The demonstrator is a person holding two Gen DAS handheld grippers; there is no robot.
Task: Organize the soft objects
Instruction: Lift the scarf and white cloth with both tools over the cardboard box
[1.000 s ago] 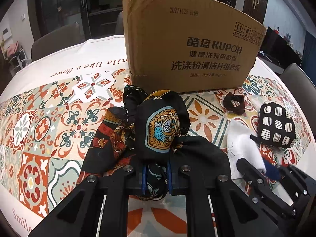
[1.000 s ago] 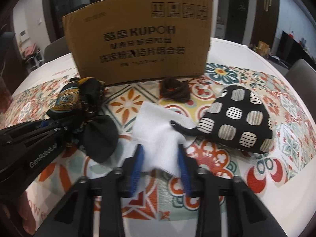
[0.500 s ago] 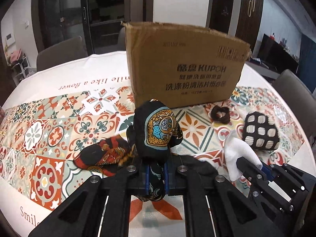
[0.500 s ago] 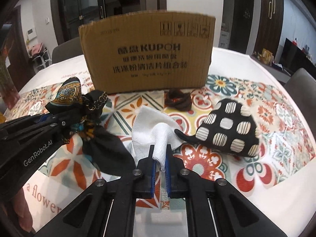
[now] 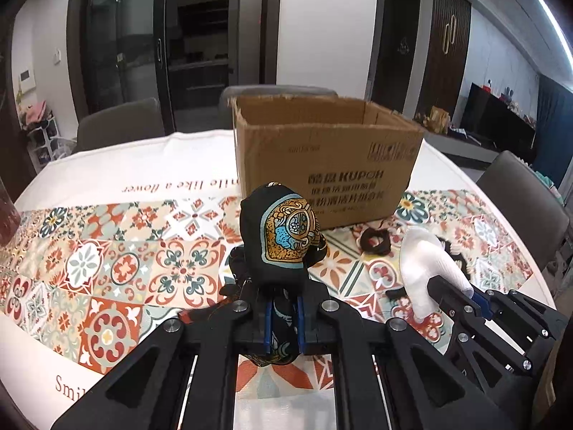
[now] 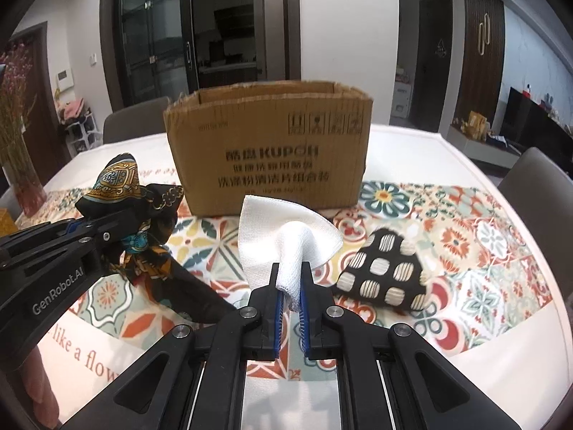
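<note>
At the far left, a surface [image 5: 107, 165] covered in a white cloth with orange, teal and red tile patterns carries everything. The left gripper [image 5: 283, 319] is pressed tight on a black silk scarf with a gold and blue medallion print [image 5: 283, 236], holding its bunched top above the surface while a dark tail hangs down to the cloth. From the right wrist view the same scarf [image 6: 125, 186] rises above the left gripper [image 6: 104, 231]. Behind, in the middle, stands an open brown cardboard box printed KUPOH [image 6: 268, 157], upright with its flaps gone. In front of it the right gripper [image 6: 290, 301] pinches a white woven cloth [image 6: 286, 236], which fans out above the blue pads. A small dark brown scrunchie [image 5: 375, 242] lies on the surface near the box's base. Furthest right, a black pouch with cream squares [image 6: 386, 272] rests flat on the surface, just beside the white cloth.
</note>
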